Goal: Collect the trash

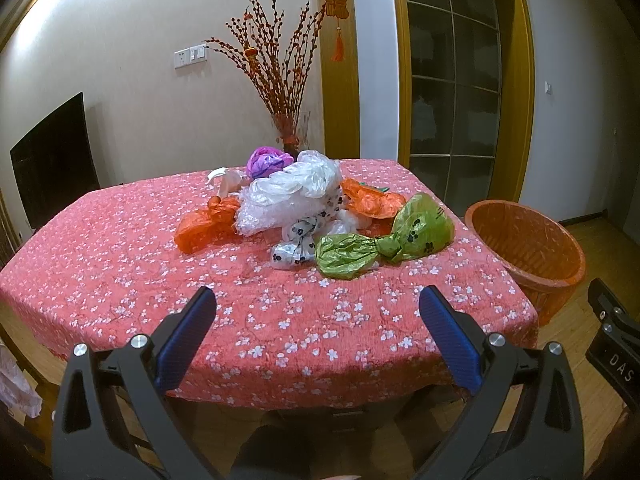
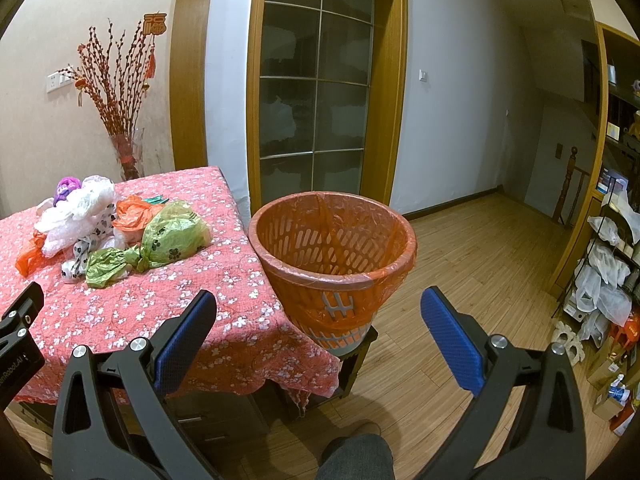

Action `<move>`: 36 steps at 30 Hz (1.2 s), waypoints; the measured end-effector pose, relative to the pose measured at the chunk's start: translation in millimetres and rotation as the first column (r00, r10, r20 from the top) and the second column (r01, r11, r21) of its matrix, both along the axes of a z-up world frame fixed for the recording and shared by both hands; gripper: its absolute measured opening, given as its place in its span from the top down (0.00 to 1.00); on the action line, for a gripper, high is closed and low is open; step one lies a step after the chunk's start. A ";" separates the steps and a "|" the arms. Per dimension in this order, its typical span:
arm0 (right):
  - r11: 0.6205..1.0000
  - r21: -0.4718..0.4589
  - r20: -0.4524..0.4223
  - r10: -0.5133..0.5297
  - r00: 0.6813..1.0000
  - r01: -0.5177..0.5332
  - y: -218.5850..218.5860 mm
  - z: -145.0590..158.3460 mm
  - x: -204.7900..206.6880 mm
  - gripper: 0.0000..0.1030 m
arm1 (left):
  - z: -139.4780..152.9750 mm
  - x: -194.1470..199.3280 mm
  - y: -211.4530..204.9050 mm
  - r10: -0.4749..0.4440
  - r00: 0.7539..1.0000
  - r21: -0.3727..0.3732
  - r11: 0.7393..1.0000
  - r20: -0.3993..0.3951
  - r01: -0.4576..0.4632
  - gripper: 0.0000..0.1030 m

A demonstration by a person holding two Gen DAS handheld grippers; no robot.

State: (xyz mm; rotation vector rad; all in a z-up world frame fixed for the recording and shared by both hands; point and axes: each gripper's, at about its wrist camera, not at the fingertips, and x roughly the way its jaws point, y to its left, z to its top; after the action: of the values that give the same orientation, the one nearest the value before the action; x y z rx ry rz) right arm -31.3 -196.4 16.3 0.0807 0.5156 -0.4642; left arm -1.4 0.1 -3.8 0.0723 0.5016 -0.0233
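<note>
The left hand-held gripper [image 1: 318, 300] hovered over the near edge of the counter [image 1: 120, 264], which was draped in a red cloth printed with small white blossoms. Its blue-padded jaws were spread wide with nothing between them. The right hand-held gripper [image 2: 318, 300] was likewise spread wide and empty, aimed at the orange slatted plastic waste basket [image 2: 334, 248] with a thin orange liner. The basket stood upright, mouth up, on a low dark stand just beside the counter's right-hand corner.

The trash sat in a loose heap near the far middle of the counter. Nearest the left gripper lay a crumpled green plastic bag printed with black paw marks [image 1: 384, 240]. It was knotted at its waist, and its long axis ran roughly left to right, with the fuller end toward the basket. Touching it on the left was a white paw-print bag [image 1: 298, 244]. Behind these lay a mound of clear and white plastic film [image 1: 292, 192], flanked by a crumpled orange plastic bag on the left [image 1: 204, 226] and another orange bag on the right [image 1: 372, 200]. A purple plastic bag [image 1: 266, 160] rested at the back of the heap. A glass vase of red-budded branches [image 1: 280, 80] stood against the wall beyond.
</note>
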 end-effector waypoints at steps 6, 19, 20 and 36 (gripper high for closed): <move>1.000 0.000 0.000 0.000 1.000 0.000 0.1 -0.1 0.1 0.02 | -0.5 -0.4 -0.2 0.000 1.000 -0.002 1.000 -0.001 0.000 0.04; 1.000 0.000 -0.001 0.000 1.000 0.000 0.0 -0.3 0.2 0.02 | 0.5 0.5 0.3 0.000 1.000 -0.004 1.000 -0.006 0.000 0.04; 1.000 0.000 -0.001 -0.001 1.000 0.001 0.0 -0.3 0.1 0.02 | 1.5 0.6 0.3 0.000 1.000 -0.004 1.000 -0.006 0.000 0.04; 1.000 -0.001 -0.002 0.000 1.000 0.000 -0.1 -0.4 0.1 0.02 | 2.0 0.7 0.2 0.000 1.000 -0.006 1.000 -0.009 -0.001 0.04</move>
State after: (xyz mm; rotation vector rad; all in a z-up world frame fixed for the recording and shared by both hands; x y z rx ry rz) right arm -31.2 -196.5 15.9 0.0797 0.5169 -0.4644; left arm -0.8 0.3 -1.8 0.0666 0.5105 -0.0245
